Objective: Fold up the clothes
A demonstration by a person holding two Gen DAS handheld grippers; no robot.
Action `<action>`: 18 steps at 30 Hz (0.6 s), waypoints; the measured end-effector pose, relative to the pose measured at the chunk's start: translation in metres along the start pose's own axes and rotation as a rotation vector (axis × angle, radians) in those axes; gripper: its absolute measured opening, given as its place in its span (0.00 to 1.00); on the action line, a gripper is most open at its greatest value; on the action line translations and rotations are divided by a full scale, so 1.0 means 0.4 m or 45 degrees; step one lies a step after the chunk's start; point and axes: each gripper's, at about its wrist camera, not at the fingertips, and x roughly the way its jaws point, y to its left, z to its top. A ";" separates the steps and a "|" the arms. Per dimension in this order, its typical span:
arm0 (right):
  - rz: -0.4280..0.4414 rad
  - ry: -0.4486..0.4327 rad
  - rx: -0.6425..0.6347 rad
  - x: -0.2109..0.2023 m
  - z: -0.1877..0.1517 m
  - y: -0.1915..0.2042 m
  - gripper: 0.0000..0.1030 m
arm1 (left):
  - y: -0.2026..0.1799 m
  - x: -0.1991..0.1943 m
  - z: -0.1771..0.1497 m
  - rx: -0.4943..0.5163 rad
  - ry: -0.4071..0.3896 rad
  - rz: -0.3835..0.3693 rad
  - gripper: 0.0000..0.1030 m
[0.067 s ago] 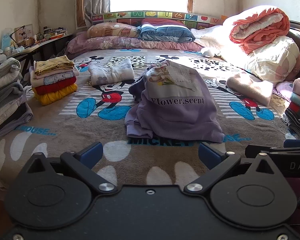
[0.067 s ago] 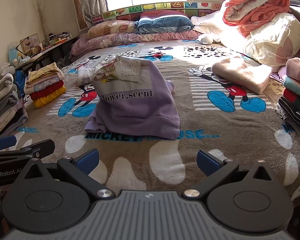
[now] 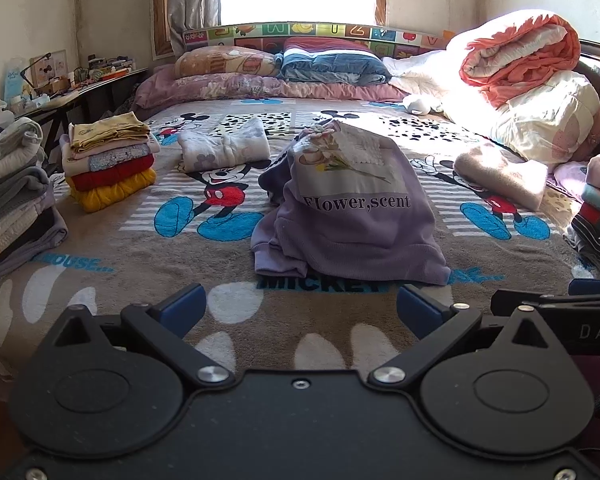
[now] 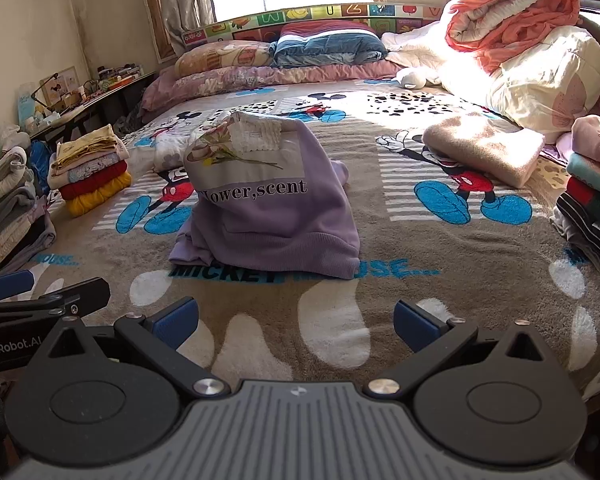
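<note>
No shift since before: both grippers, left (image 3: 300,306) and right (image 4: 296,320), jaws apart, level before purple sweatshirt (image 3: 352,216).

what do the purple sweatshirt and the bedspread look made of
Sweatshirt: soft matte knit, likely cotton fleece; its hem is ribbed, and the print panel looks smoother. Bedspread: plush, fuzzy pile, probably synthetic fleece; its surface looks nappy.

I see a lilac sweatshirt (image 3: 352,216) printed with flowers on my brown cartoon-mouse blanket (image 3: 140,248), and my blue finger pads (image 3: 182,309).
</note>
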 end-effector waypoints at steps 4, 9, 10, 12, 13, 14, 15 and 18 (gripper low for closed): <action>-0.002 -0.001 0.005 0.001 -0.001 -0.002 1.00 | 0.006 0.011 0.002 0.007 0.024 0.021 1.00; -0.005 -0.003 0.012 0.003 -0.003 -0.005 1.00 | -0.003 -0.023 -0.023 0.018 -0.024 0.028 1.00; -0.005 -0.004 0.014 0.004 -0.003 -0.005 1.00 | -0.007 -0.025 -0.026 0.016 -0.022 0.022 1.00; -0.003 -0.002 0.016 0.002 -0.005 -0.010 1.00 | 0.003 -0.016 -0.018 0.003 -0.002 0.008 1.00; -0.003 0.006 0.016 0.007 -0.002 -0.011 1.00 | 0.001 -0.017 -0.019 0.003 0.000 0.005 1.00; -0.003 0.008 0.016 0.008 -0.002 -0.010 1.00 | 0.000 -0.016 -0.018 0.004 0.002 0.004 1.00; -0.002 0.010 0.017 0.009 -0.002 -0.010 1.00 | -0.001 -0.016 -0.018 0.005 0.004 0.004 1.00; -0.004 0.015 0.017 0.010 -0.003 -0.009 1.00 | -0.002 -0.014 -0.019 0.000 0.009 0.008 1.00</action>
